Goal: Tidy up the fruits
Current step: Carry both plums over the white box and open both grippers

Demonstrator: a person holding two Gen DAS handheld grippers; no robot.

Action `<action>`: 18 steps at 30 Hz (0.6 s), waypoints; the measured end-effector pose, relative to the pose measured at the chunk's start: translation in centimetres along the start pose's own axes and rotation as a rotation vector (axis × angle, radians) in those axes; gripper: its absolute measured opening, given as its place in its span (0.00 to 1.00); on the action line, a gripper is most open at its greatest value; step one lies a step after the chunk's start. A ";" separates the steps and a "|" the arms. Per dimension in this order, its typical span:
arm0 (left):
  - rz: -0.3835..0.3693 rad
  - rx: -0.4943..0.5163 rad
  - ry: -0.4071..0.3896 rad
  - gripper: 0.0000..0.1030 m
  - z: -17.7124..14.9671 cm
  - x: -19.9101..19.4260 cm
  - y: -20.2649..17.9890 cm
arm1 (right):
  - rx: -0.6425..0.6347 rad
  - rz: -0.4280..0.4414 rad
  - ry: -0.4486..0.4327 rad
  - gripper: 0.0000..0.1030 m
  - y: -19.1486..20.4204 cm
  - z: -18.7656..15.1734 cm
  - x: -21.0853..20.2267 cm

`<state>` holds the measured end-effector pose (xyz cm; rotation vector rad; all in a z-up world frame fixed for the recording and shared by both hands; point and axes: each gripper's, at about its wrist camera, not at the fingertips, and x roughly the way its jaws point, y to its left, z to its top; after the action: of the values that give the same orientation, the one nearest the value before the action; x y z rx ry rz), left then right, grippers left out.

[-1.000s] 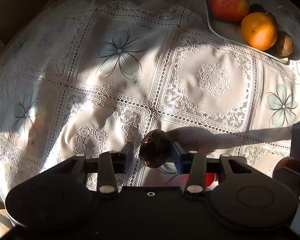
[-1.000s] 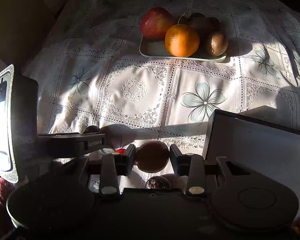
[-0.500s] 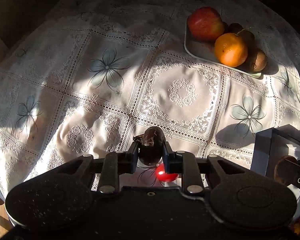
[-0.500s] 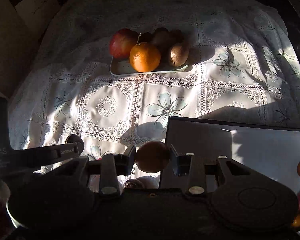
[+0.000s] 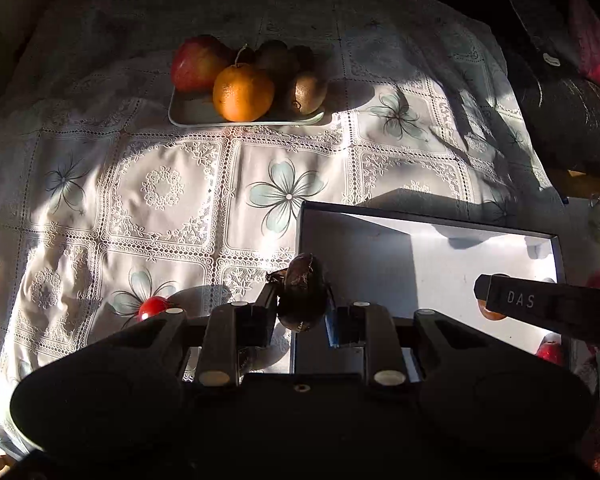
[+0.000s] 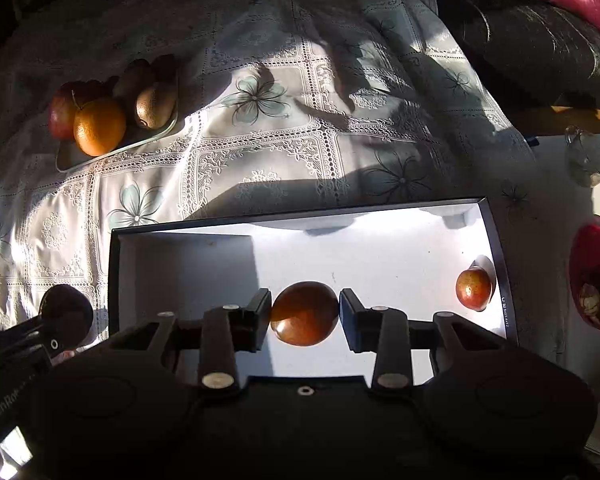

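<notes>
Lace-patterned white cloth (image 5: pixel 160 184) covers the surface. Only the right view shows a small red fruit (image 6: pixel 473 289) in the shallow dark-rimmed white box (image 6: pixel 380 240), where the right gripper (image 6: pixel 305 314) clamps a round brown fruit (image 6: pixel 304 313). The left gripper (image 5: pixel 301 308) clamps a dark wrinkled fruit (image 5: pixel 302 298) at the box's corner.

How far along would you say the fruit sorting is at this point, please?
Done: one small reddish fruit lies in the box. In hand: the right gripper holds a brown fruit over it; the left gripper holds a dark fruit at its edge. Left: a red fruit on the tablecloth.
</notes>
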<state>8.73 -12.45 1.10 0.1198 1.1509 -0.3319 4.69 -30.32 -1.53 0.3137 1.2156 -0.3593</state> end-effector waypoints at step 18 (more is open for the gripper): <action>0.026 0.024 0.059 0.37 -0.6 1.8 -2.0 | -0.016 0.032 0.020 0.39 -0.5 -0.1 0.2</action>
<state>8.24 -14.59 -0.63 0.1668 1.2029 -0.3212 4.48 -30.74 -1.73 0.3228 1.2310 -0.3190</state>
